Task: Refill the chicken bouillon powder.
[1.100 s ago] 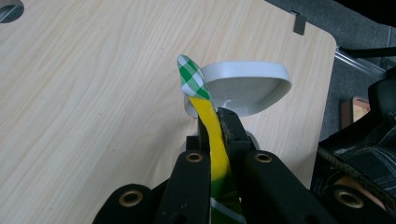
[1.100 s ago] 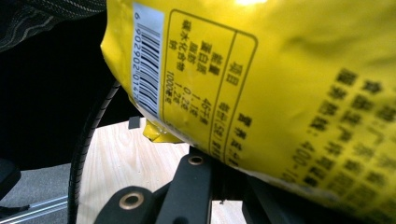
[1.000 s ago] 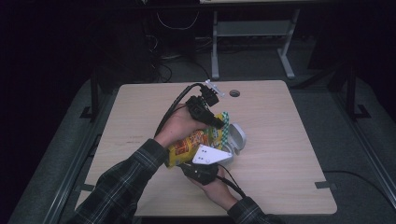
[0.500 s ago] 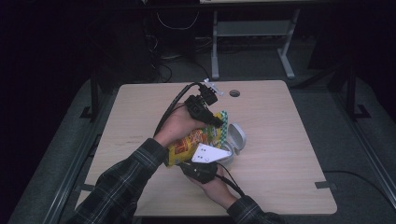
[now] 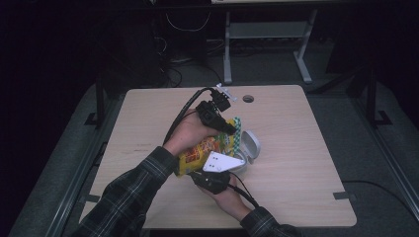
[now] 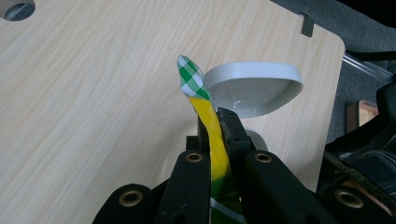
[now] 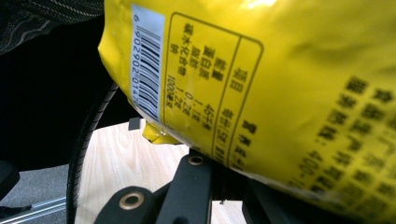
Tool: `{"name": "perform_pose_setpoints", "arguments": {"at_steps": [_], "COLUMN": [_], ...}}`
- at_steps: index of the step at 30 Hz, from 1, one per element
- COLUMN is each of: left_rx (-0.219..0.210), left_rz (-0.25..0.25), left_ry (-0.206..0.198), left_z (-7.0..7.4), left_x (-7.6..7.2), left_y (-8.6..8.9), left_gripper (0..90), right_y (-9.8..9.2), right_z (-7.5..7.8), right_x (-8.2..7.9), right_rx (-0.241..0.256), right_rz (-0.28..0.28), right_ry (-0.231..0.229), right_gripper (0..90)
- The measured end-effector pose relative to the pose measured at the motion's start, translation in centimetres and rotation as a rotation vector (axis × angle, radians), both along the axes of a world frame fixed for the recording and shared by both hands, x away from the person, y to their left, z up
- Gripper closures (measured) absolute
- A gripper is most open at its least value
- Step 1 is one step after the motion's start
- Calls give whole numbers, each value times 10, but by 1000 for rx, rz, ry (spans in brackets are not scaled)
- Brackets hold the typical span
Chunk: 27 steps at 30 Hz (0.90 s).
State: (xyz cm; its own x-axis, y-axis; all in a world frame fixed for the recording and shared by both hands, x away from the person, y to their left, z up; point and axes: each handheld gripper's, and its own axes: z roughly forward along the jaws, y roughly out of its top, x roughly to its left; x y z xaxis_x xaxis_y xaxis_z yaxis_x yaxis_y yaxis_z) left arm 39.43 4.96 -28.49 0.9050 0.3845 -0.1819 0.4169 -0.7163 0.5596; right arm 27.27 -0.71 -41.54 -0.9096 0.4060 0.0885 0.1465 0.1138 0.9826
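Yellow snack bag (image 5: 205, 150) hangs above the desk (image 5: 296, 163), held between both hands. Nearest, the right gripper (image 5: 211, 178) sits under its lower end, its fingers hidden behind the bag. Farther off, the left gripper (image 6: 215, 122) has its fingers pinched on the bag's checkered top edge, just beside a grey bowl (image 6: 254, 88).

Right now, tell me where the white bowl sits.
In the high view the white bowl lies tipped near the table's middle, just right of the yellow snack bag.
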Motion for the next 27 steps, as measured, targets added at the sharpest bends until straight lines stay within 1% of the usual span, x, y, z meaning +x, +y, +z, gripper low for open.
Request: {"name": "perform_pose_setpoints", "arguments": {"at_steps": [27], "left_rx": [-3], "left_rz": [10], "left_ry": [-5], "left_z": [-2], "left_x": [0], "left_y": [1], "left_gripper": [899], "right_y": [1], "right_z": [-1], "right_x": [1], "right_rx": [-1], "right_rz": [3], "right_ry": [8], "right_gripper": [900]}}
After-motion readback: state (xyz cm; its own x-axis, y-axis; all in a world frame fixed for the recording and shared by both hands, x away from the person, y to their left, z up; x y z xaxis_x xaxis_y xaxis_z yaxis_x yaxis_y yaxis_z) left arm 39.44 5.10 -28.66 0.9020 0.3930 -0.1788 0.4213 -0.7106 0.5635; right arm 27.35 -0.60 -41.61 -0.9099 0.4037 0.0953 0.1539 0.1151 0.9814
